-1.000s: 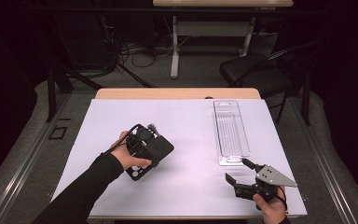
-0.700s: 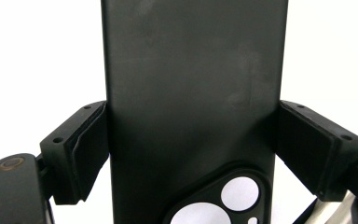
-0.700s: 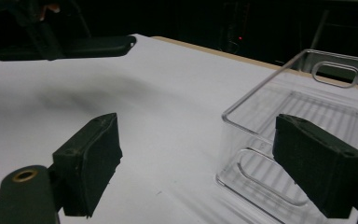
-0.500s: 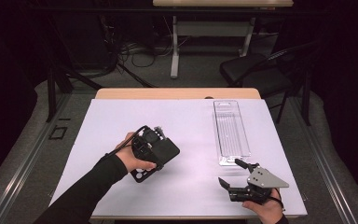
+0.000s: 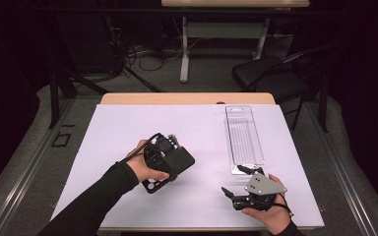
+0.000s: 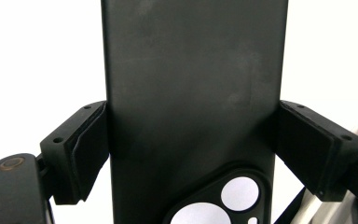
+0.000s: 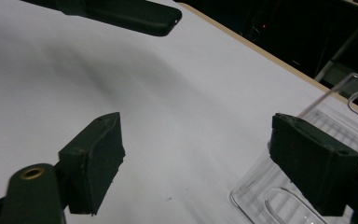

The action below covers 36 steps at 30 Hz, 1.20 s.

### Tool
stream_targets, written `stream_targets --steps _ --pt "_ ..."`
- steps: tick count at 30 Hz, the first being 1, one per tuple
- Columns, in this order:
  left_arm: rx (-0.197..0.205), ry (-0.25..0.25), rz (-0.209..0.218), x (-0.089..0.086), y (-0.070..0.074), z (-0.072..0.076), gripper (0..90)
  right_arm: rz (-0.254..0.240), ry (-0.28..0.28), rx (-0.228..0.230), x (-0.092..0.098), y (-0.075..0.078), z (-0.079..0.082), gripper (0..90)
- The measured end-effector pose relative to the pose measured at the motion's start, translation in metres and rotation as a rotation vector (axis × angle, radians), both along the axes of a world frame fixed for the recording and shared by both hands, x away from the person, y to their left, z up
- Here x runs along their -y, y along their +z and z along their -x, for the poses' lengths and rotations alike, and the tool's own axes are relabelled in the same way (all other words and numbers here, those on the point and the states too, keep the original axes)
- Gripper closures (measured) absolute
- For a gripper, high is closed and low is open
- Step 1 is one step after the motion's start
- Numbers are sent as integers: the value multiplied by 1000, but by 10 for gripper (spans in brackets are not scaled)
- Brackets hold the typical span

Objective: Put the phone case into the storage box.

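A black phone case with camera cut-outs is held a little above the white table sheet, left of centre. My left gripper is shut on it. In the left gripper view both pads press the case by its long edges, the cut-outs at the bottom. My right gripper stands open at the front right, jaws wide and nothing between them, just off the near end of a clear plastic tray. The right gripper view has that gripper over bare sheet, the tray at the right and the case far off.
The sheet covers a wooden table whose far edge shows. Beyond it stand a dark chair, another table's white leg and floor cables. The sheet's right edge lies close to the right hand.
My right gripper has shifted left along the front of the table, away from the tray's near end, still open. The left gripper and case have barely moved.
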State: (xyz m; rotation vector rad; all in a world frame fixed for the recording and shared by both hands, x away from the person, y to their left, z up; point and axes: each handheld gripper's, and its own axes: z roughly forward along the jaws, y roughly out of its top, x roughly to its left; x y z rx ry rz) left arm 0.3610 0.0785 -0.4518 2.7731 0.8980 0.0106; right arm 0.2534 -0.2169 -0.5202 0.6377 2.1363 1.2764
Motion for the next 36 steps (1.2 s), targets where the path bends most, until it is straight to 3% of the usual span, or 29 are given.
stream_targets --steps 9,14,23,29,36 --pt "-5 -13 -1 6 -1 0 143 59 63 40 -22 5 -13 195" --pt "-8 -19 -1 9 -1 -1 143 72 87 26 -36 9 -24 226" --pt "-11 -18 0 10 -1 -2 143 150 147 37 -62 12 -43 236" --pt "-20 -16 -4 10 -1 -2 143 191 153 76 -67 9 -43 234" --pt "-25 -24 0 12 -1 -1 143 291 170 145 -71 4 -37 248"
